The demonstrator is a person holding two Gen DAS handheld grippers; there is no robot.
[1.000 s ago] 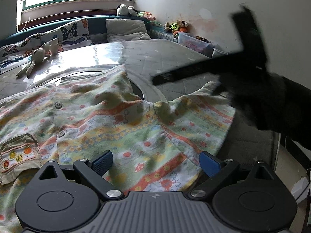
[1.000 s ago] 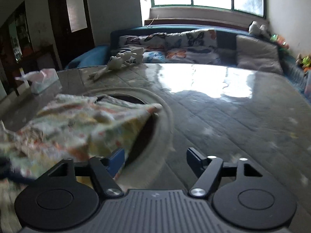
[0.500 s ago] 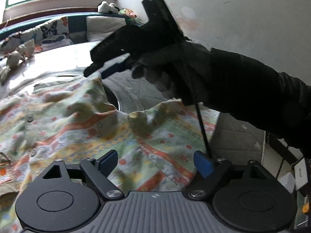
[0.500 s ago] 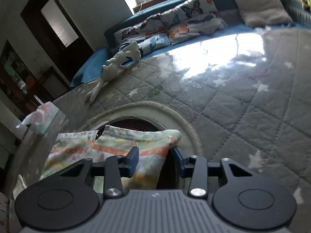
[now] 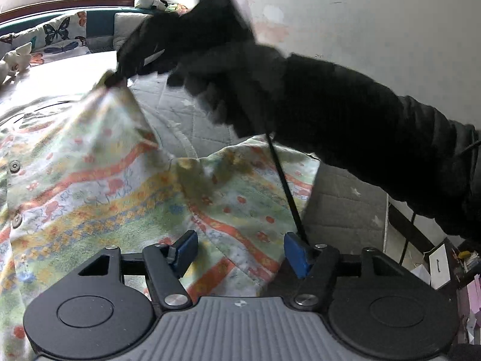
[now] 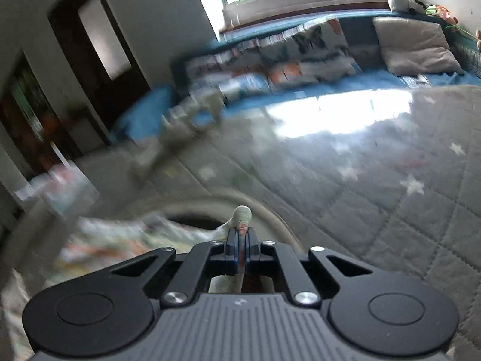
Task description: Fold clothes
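Observation:
A pale shirt (image 5: pixel 99 186) with orange stripes, small prints and buttons lies spread on a grey quilted mat. My left gripper (image 5: pixel 240 248) is open and hovers just above its near part, with cloth between the blue pads. My right gripper (image 6: pixel 240 239) is shut on a corner of the shirt (image 6: pixel 242 215); in the left wrist view it (image 5: pixel 115 79) lifts that far corner off the mat, held by a black-sleeved arm (image 5: pixel 345 114) crossing from the right.
A round rimmed opening (image 6: pixel 210 207) sits in the mat under the shirt. Butterfly cushions (image 5: pixel 57 36) and a grey pillow (image 6: pixel 415 45) line the far bench. A plush rabbit (image 5: pixel 12 60) lies at the back left. The mat's right edge (image 5: pixel 381 219) drops to the floor.
My right gripper has closed on the shirt's far corner and raised it. The left gripper has stayed open over the near part of the shirt.

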